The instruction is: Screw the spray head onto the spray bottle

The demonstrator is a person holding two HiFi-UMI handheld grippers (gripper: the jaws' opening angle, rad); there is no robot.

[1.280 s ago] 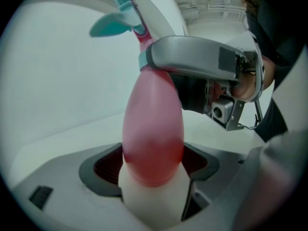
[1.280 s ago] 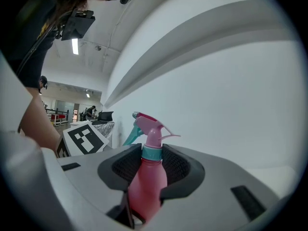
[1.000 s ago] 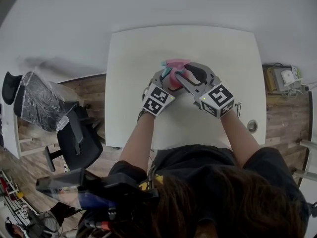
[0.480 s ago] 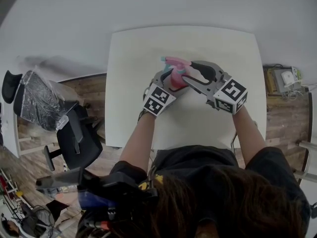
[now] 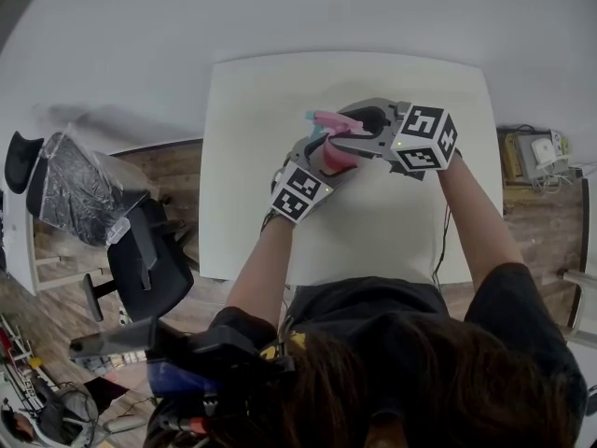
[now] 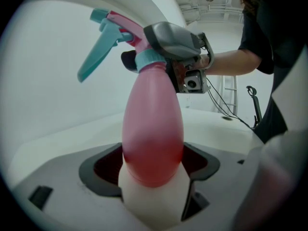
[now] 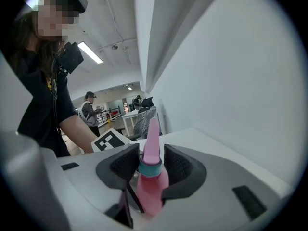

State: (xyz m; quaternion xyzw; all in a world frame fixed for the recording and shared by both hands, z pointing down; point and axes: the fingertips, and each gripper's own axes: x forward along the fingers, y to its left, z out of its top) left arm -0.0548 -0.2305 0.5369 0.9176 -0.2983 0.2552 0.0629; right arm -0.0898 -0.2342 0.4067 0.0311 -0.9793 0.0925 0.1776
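My left gripper (image 5: 320,149) is shut on the belly of the pink spray bottle (image 6: 153,129) and holds it over the white table (image 5: 270,91). The pink and teal spray head (image 6: 113,32) sits on the bottle's neck, its trigger pointing to the left in the left gripper view. In the right gripper view my right gripper (image 7: 150,170) has its jaws on either side of the teal collar (image 7: 150,168). They are closing, and a thin gap still shows at one pad. In the head view the right gripper (image 5: 343,131) reaches the neck from the right.
A black office chair (image 5: 149,259) and a silvery covered object (image 5: 75,189) stand on the wooden floor left of the table. Small devices with cables (image 5: 536,147) lie to its right. A person (image 7: 89,110) stands far off in the room behind.
My right gripper has swung round the bottle's neck from the near right up to the right side, its marker cube turning with it. The left gripper and bottle have stayed put.
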